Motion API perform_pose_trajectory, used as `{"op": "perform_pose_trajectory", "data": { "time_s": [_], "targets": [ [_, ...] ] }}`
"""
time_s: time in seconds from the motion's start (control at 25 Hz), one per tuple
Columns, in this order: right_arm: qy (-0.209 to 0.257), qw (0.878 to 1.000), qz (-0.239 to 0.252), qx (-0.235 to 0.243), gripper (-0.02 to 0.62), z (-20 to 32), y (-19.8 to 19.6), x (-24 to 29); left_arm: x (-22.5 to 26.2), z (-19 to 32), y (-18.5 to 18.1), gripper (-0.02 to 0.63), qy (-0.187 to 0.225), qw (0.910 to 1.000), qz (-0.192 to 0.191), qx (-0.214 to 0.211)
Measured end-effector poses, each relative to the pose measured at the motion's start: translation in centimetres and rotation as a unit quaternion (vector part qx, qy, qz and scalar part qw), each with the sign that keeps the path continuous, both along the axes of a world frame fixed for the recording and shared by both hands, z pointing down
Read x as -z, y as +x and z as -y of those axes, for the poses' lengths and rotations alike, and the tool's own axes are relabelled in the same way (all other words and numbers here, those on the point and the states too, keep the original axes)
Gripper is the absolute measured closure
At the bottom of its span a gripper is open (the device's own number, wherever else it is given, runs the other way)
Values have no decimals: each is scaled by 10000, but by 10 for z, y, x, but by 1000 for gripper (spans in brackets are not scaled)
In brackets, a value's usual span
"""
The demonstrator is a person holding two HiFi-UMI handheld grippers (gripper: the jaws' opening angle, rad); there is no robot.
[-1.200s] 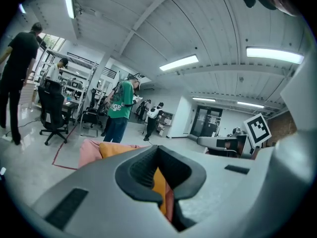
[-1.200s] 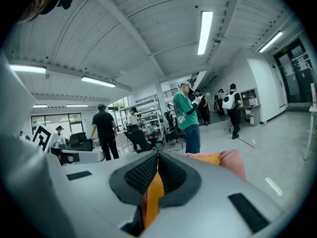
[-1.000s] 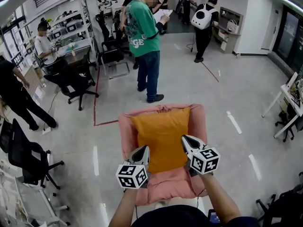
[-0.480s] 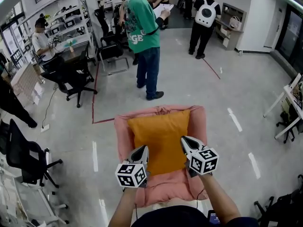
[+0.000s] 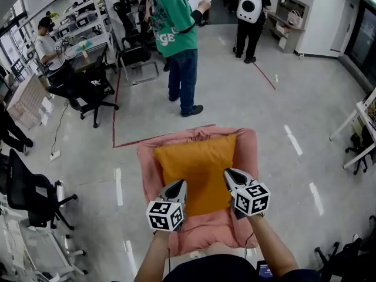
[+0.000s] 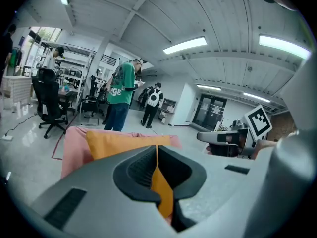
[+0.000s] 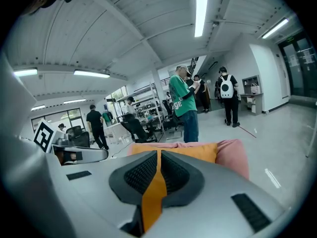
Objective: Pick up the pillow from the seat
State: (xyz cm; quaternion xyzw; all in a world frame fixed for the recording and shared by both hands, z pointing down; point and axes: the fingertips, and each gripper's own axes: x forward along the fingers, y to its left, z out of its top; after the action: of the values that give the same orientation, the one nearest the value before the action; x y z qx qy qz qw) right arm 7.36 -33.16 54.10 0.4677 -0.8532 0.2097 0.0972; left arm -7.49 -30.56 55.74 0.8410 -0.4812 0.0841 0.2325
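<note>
An orange pillow (image 5: 197, 169) lies over a pink padded seat (image 5: 247, 151) right in front of me. My left gripper (image 5: 178, 187) is shut on the pillow's near left edge. In the left gripper view, orange fabric (image 6: 161, 190) is pinched between the jaws of that gripper (image 6: 157, 155). My right gripper (image 5: 229, 175) is shut on the near right edge. The right gripper view shows a strip of the pillow (image 7: 153, 195) clamped in its jaws (image 7: 159, 157). Whether the pillow rests on the seat or hangs just above it, I cannot tell.
A person in a green shirt (image 5: 173, 22) stands just beyond the seat. Another person with a white backpack (image 5: 249, 7) is further back. Black office chairs (image 5: 82, 93) and desks line the left side. A white table (image 5: 358, 122) stands at the right.
Both grippers keep the same hold on the pillow's near edge. The head view has tipped slightly, and a person in black at the far left has moved mostly out of view.
</note>
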Motion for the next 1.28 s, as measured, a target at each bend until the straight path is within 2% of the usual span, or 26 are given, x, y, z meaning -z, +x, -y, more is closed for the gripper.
{"op": "perform_pose_trajectory", "data": {
  "time_s": [0.32,0.56,0.68,0.92,1.08,1.28],
  "targets": [
    [-270,9996,108,-51,572,23,8,-27,-17,21,1,597,-142,9997,-3,203],
    [-444,9990,-49,-90,572,36,13,-46,-33,33,-2,557,-332,9990,-20,300],
    [-557,9982,-120,-180,571,42,14,-55,-41,38,-2,529,-433,9986,-59,304],
    [-791,9964,-181,-237,569,47,20,-78,-65,43,2,429,-678,9972,-114,311],
    [-968,9949,-163,-232,508,50,25,-90,-75,49,-4,410,-797,9959,-89,419],
    [-1140,9930,-196,-233,468,54,28,-105,-88,55,-10,372,-879,9946,11,557]
  ]
}}
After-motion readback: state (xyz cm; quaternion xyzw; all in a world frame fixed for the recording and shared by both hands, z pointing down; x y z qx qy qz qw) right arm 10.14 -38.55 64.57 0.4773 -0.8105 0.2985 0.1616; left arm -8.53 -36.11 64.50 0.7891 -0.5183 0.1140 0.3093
